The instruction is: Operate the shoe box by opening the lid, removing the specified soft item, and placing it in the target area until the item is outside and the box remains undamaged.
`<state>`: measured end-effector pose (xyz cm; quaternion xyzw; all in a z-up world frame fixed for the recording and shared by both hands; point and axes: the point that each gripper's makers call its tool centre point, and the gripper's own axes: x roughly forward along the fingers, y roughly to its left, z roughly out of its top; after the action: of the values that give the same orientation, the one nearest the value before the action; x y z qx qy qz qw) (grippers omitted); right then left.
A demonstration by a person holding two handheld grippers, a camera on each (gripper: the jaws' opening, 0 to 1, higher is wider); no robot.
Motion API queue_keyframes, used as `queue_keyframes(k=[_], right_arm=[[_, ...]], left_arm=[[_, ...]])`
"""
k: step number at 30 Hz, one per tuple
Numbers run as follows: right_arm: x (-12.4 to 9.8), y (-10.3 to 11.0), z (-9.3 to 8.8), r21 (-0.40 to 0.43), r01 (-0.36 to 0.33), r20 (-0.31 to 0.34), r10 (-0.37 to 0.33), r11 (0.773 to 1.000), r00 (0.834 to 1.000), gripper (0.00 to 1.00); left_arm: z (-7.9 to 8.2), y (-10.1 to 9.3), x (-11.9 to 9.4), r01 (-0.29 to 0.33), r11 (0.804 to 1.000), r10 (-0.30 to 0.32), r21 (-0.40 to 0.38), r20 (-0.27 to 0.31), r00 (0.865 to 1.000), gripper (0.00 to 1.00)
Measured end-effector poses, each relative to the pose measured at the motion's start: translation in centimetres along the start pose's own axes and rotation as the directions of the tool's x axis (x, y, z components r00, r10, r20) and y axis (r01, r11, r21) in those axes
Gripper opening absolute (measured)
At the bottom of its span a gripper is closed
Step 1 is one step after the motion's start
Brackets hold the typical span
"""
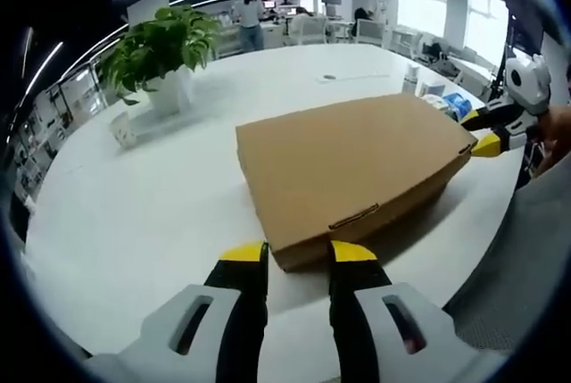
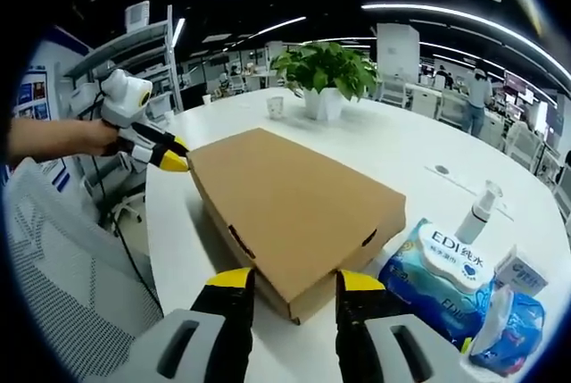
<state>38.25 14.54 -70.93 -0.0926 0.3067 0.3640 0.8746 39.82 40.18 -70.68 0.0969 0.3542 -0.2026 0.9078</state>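
A closed brown cardboard shoe box (image 1: 352, 169) lies flat on the white table (image 1: 134, 222), its lid down. My left gripper (image 1: 299, 258) is open, its yellow-tipped jaws standing on either side of the box's near corner. The right gripper (image 1: 482, 133) comes in at the far right, at the opposite corner. In the right gripper view the box (image 2: 294, 200) runs away from me, and my right gripper (image 2: 296, 287) is open with its jaws flanking the near corner. The left gripper (image 2: 169, 155), held by a hand, sits at the far left corner. The box's contents are hidden.
A potted plant (image 1: 165, 48) and a small cup (image 1: 123, 129) stand beyond the box. A blue wet-wipes pack (image 2: 446, 267), a spray bottle (image 2: 477, 209) and a small carton (image 2: 522, 271) sit beside the box. A mesh chair (image 2: 62, 258) stands at the table edge.
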Motion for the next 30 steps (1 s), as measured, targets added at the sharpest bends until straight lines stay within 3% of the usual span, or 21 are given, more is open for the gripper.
queue_keyframes(k=[10, 23, 30], right_arm=[[0.3, -0.1, -0.5, -0.002, -0.002, -0.006, 0.002, 1.0, 1.0, 0.3], [1.2, -1.6, 0.3, -0.013, -0.012, -0.025, 0.011, 1.0, 1.0, 0.3], [2.1, -2.4, 0.1, -0.01, -0.015, -0.067, 0.014, 1.0, 0.998, 0.29]], left_arm=[[-0.3, 0.0, 0.2, -0.011, 1.0, 0.011, -0.02, -0.009, 1.0, 0.23], [1.0, 0.2, 1.2, -0.012, 1.0, 0.012, -0.027, -0.014, 1.0, 0.23], [1.7, 0.6, 2.0, -0.007, 0.999, 0.007, -0.042, -0.015, 1.0, 0.23]])
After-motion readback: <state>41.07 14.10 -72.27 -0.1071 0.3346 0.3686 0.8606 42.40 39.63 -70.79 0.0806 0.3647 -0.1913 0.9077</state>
